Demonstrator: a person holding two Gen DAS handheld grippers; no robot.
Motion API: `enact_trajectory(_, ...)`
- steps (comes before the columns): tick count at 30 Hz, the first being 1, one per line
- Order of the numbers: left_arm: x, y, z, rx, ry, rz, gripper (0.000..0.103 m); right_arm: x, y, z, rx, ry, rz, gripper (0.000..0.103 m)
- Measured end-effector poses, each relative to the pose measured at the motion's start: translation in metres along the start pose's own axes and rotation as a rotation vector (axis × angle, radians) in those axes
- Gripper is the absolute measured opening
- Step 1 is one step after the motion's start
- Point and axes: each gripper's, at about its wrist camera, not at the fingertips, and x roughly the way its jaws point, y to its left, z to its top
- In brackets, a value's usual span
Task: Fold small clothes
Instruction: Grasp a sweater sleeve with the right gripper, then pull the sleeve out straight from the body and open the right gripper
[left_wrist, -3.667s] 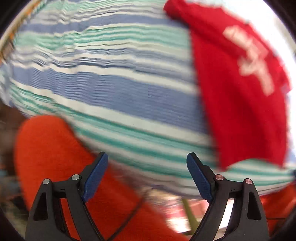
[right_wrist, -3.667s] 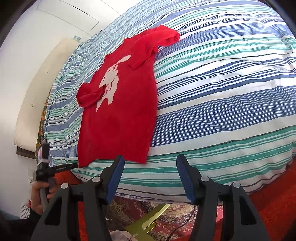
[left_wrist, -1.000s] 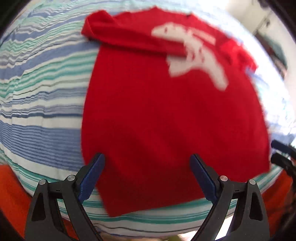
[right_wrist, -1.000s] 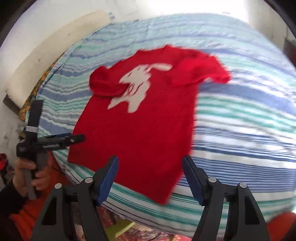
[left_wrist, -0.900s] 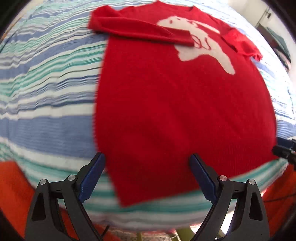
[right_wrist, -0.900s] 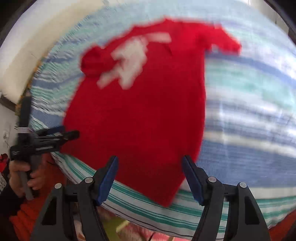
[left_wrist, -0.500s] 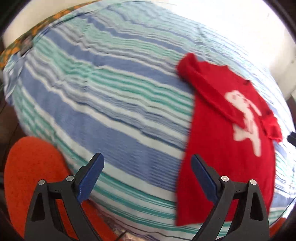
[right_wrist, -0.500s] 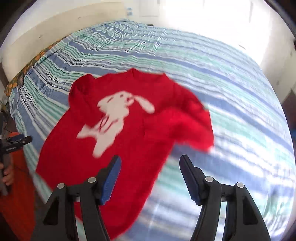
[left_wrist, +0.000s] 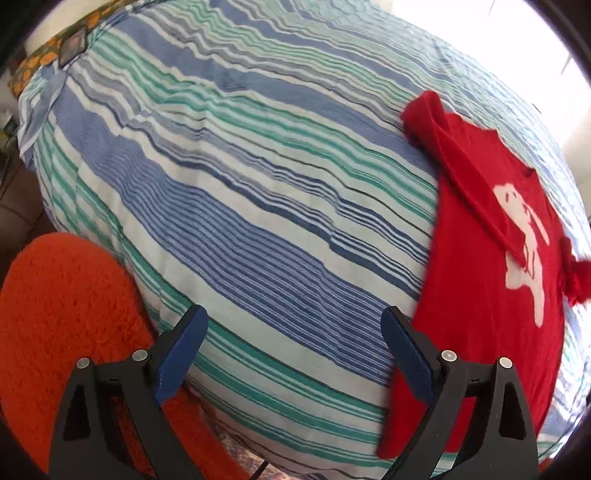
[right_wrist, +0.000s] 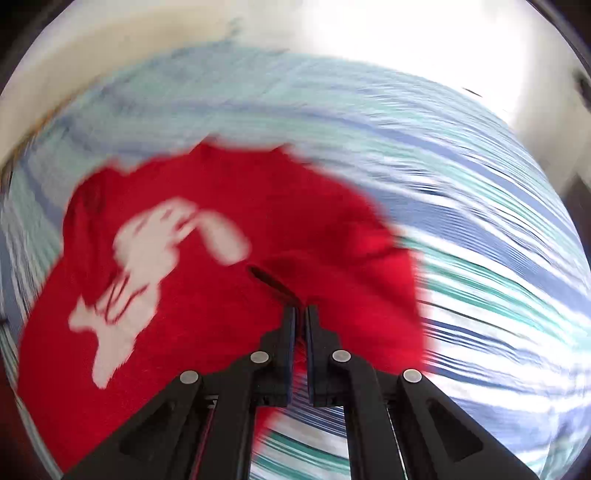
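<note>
A small red sweater (left_wrist: 491, 266) with a white rabbit print lies on a striped bed (left_wrist: 258, 177). In the left wrist view it fills the right side, its near sleeve folded across the chest. My left gripper (left_wrist: 291, 343) is open and empty, above the bed's near edge, left of the sweater's hem. In the blurred right wrist view the sweater (right_wrist: 192, 280) spreads below me. My right gripper (right_wrist: 301, 314) is shut on the sweater's right sleeve (right_wrist: 354, 258), which is bunched and lifted off the bed.
The bed's blue, green and white striped cover fills both views. A fuzzy orange rug (left_wrist: 62, 314) lies on the floor by the bed's near left corner. A cream headboard (right_wrist: 110, 48) and a bright wall stand beyond the bed.
My right gripper has closed on the sweater's right sleeve, having been open half a second ago. The left gripper has barely moved since then and stays open.
</note>
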Motion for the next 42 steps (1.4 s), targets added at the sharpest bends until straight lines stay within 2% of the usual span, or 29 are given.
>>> enact_trajectory(2, 0.003, 0.001, 0.0, -0.011, 0.013, 0.005, 0.095, -0.036, -0.065, -0.015, 0.184, -0.053, -0.041, 0.005)
enact_trajectory(4, 0.004, -0.001, 0.0, -0.004, 0.011, 0.018, 0.095, -0.054, -0.129, -0.042, 0.337, -0.055, -0.082, 0.005)
enact_trajectory(5, 0.004, -0.004, -0.001, 0.007, 0.009, 0.023, 0.095, -0.056, -0.162, -0.06, 0.412, -0.039, -0.12, 0.005)
enact_trajectory(8, 0.001, -0.011, -0.005, 0.032, 0.004, 0.032, 0.095, -0.044, -0.22, -0.103, 0.582, 0.005, -0.118, 0.005)
enact_trajectory(10, -0.002, -0.013, -0.006, 0.041, -0.003, 0.04, 0.095, -0.037, -0.241, -0.123, 0.683, 0.013, -0.044, 0.006)
enact_trajectory(12, -0.004, -0.013, -0.006, 0.043, -0.01, 0.051, 0.095, -0.028, -0.258, -0.144, 0.836, -0.001, 0.068, 0.009)
enact_trajectory(14, -0.004, -0.012, -0.006, 0.036, -0.007, 0.063, 0.095, -0.033, -0.269, -0.154, 0.944, -0.069, 0.135, 0.024)
enact_trajectory(15, -0.003, -0.01, -0.006, 0.027, 0.0, 0.067, 0.095, -0.039, -0.272, -0.153, 0.958, -0.101, 0.131, 0.043)
enact_trajectory(16, -0.002, -0.009, -0.006, 0.017, 0.006, 0.07, 0.095, -0.048, -0.272, -0.149, 0.931, -0.127, 0.093, 0.055)
enact_trajectory(17, -0.001, -0.007, -0.006, 0.007, 0.012, 0.071, 0.095, -0.055, -0.271, -0.144, 0.88, -0.134, 0.06, 0.058)
enact_trajectory(19, 0.001, -0.002, -0.005, -0.025, 0.02, 0.064, 0.095, -0.068, -0.259, -0.128, 0.689, -0.117, 0.021, 0.058)
enact_trajectory(20, 0.002, -0.001, -0.005, -0.034, 0.024, 0.066, 0.095, -0.075, -0.244, -0.118, 0.54, -0.091, 0.013, 0.058)
enact_trajectory(23, 0.005, -0.003, -0.004, -0.038, 0.031, 0.082, 0.095, -0.085, -0.184, -0.109, 0.188, -0.024, 0.023, 0.058)
enact_trajectory(25, 0.008, -0.007, -0.005, -0.022, 0.033, 0.101, 0.096, -0.081, -0.14, -0.112, -0.064, 0.014, -0.036, 0.058)
enact_trajectory(27, 0.008, -0.01, -0.006, -0.008, 0.033, 0.111, 0.095, -0.064, -0.115, -0.114, -0.223, 0.042, -0.087, 0.058)
enact_trajectory(29, 0.009, -0.01, -0.006, -0.002, 0.033, 0.113, 0.096, -0.037, -0.114, -0.115, -0.273, 0.098, -0.149, 0.056)
enact_trajectory(30, 0.008, -0.009, -0.006, -0.005, 0.034, 0.112, 0.095, -0.022, -0.113, -0.111, -0.284, 0.128, -0.164, 0.046)
enact_trajectory(31, 0.007, -0.007, -0.006, -0.01, 0.034, 0.109, 0.095, -0.024, -0.129, -0.12, -0.285, 0.151, -0.155, 0.013)
enact_trajectory(32, 0.006, -0.005, -0.006, -0.017, 0.033, 0.105, 0.095, -0.02, -0.133, -0.116, -0.279, 0.177, -0.142, 0.004)
enact_trajectory(34, 0.005, -0.001, -0.006, -0.036, 0.033, 0.095, 0.095, -0.033, -0.153, -0.095, -0.176, 0.16, -0.072, 0.004)
enact_trajectory(35, 0.006, -0.001, -0.005, -0.037, 0.035, 0.101, 0.095, -0.045, -0.177, -0.077, -0.063, 0.137, -0.023, 0.004)
enact_trajectory(38, 0.011, -0.01, -0.005, -0.01, 0.042, 0.129, 0.096, -0.061, -0.253, -0.03, 0.238, 0.094, -0.04, 0.005)
enact_trajectory(39, 0.012, -0.014, -0.006, 0.006, 0.045, 0.138, 0.096, -0.058, -0.28, -0.02, 0.355, 0.09, -0.061, 0.017)
enact_trajectory(40, 0.012, -0.016, -0.007, 0.018, 0.042, 0.14, 0.096, -0.056, -0.303, -0.018, 0.452, 0.092, -0.098, 0.046)
enact_trajectory(41, 0.01, -0.018, -0.008, 0.03, 0.036, 0.141, 0.095, -0.055, -0.319, -0.015, 0.519, 0.076, -0.146, 0.059)
enact_trajectory(42, 0.009, -0.019, -0.009, 0.038, 0.029, 0.141, 0.095, -0.057, -0.329, -0.019, 0.559, 0.048, -0.18, 0.064)
